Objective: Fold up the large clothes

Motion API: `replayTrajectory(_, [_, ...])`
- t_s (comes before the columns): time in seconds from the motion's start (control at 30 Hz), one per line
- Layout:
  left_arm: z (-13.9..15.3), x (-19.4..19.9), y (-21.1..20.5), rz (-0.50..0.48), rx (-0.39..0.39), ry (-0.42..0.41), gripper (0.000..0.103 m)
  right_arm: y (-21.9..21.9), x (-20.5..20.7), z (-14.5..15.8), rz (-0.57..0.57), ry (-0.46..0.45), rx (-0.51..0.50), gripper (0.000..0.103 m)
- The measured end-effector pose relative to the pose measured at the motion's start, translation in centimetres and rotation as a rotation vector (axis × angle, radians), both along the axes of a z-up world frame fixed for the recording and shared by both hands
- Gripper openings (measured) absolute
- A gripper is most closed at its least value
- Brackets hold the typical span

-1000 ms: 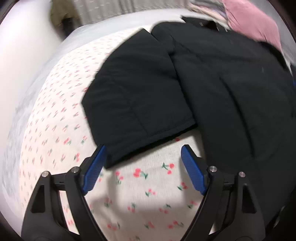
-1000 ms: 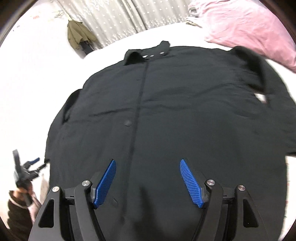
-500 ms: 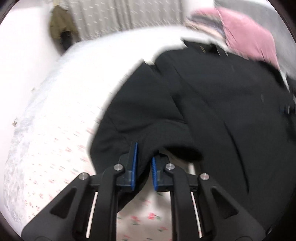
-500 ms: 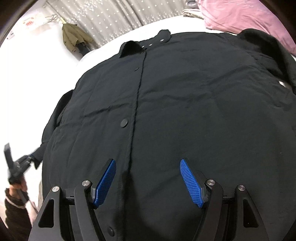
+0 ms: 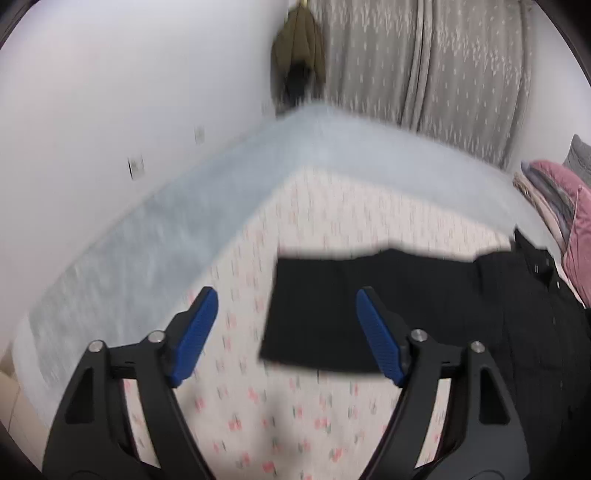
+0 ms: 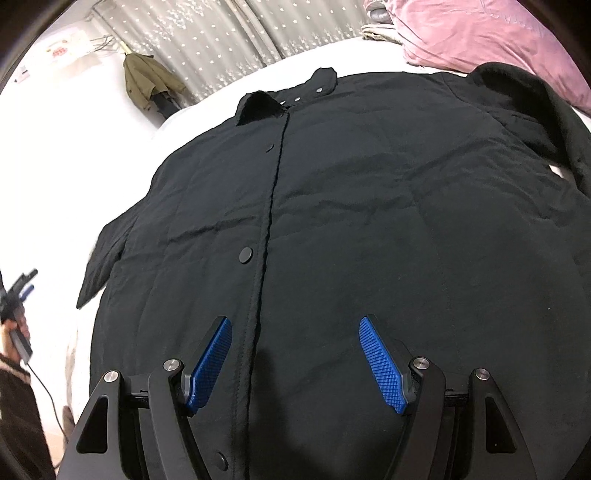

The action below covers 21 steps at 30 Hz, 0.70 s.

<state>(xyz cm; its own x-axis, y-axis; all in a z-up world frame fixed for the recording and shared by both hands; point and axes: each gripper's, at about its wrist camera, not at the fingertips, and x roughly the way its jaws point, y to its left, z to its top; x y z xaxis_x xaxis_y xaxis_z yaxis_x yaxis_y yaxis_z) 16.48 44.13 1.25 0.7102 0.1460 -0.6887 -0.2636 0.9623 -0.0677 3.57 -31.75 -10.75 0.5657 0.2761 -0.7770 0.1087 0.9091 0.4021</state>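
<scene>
A large black button-front jacket (image 6: 351, 221) lies face up on the bed, collar (image 6: 288, 96) at the far end. Its left sleeve (image 5: 332, 314) stretches straight out sideways over the cherry-print sheet (image 5: 258, 406). My left gripper (image 5: 286, 299) hovers above the sleeve's cuff, its jaws opening, the pads clear of the cloth. In the right wrist view, the left gripper (image 6: 22, 288) shows small at the far left, in a person's hand. My right gripper (image 6: 295, 325) stands open over the jacket's lower front by the button placket, nothing between its pads. The other sleeve (image 6: 535, 103) lies bunched at the upper right.
A pink pillow (image 6: 480, 33) and folded bedding sit at the head of the bed. The bed's corner and grey mattress side (image 5: 184, 221) drop off to the left by a white wall. Patterned curtains (image 5: 443, 66) and a hanging olive coat (image 6: 147, 77) stand behind.
My left gripper shut on the sleeve cuff, drew the sleeve out straight, then let go and rose away. My right gripper sank slightly toward the jacket and stayed open.
</scene>
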Motion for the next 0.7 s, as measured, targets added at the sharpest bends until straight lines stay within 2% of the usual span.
replayTrajectory(0.07, [-3.1, -0.1, 0.0, 0.002, -0.072, 0.072, 0.078, 0.0, 0.2, -0.1, 0.002, 0.005, 0.003, 0.073])
replayTrajectory(0.13, [-6.9, 0.2, -0.5, 0.013, -0.214, 0.137, 0.078, 0.2, 0.3, -0.1, 0.01, 0.01, 0.003, 0.073])
replayTrajectory(0.2, [-9.5, -1.0, -0.7, 0.046, -0.331, 0.177, 0.078, 0.5, 0.3, 0.0, 0.021, 0.011, 0.0, 0.073])
replayTrajectory(0.27, [-11.5, 0.2, -1.6, 0.084, -0.401, 0.174, 0.074, 0.6, 0.3, 0.0, 0.027, 0.014, -0.006, 0.073])
replayTrajectory(0.33, [-11.8, 0.3, -2.1, 0.134, -0.385, 0.098, 0.071, 0.5, 0.2, 0.2, 0.021, 0.014, -0.014, 0.073])
replayTrajectory(0.37, [-11.7, 0.7, -2.3, 0.152, -0.38, 0.062, 0.066, 0.3, 0.1, 0.2, 0.015, 0.013, -0.017, 0.073])
replayTrajectory(0.4, [-11.5, 1.1, -2.3, 0.174, -0.385, 0.04, 0.047, 0.1, 0.1, 0.3, 0.007, 0.013, -0.019, 0.073])
replayTrajectory(0.43, [-11.6, 1.9, -2.3, 0.193, -0.402, 0.029, 0.019, -0.1, 0.1, 0.3, 0.001, 0.012, -0.02, 0.073])
replayTrajectory(0.47, [-11.5, 2.5, -2.2, 0.21, -0.42, 0.022, 0.007, -0.2, 0.1, 0.3, -0.007, 0.013, -0.021, 0.073])
replayTrajectory(0.5, [-10.8, 3.0, -2.1, 0.22, -0.423, 0.006, 0.007, -0.4, 0.2, 0.3, -0.013, 0.016, -0.022, 0.073])
replayTrajectory(0.53, [-9.6, 3.1, -2.3, 0.23, -0.403, -0.051, 0.006, -0.5, 0.2, 0.2, -0.015, 0.019, -0.023, 0.073])
replayTrajectory(0.6, [-6.0, 1.5, -2.3, 0.234, -0.38, -0.248, 0.006, -0.6, 0.3, 0.2, -0.017, 0.027, -0.035, 0.073])
replayTrajectory(0.67, [-5.2, 0.9, -2.0, 0.268, -0.342, -0.297, 0.006, -0.8, 0.3, 0.5, -0.016, 0.024, -0.061, 0.073])
replayTrajectory(0.7, [-5.6, 1.2, -2.1, 0.285, -0.306, -0.27, 0.006, -1.1, 0.3, 0.6, -0.018, 0.022, -0.072, 0.073])
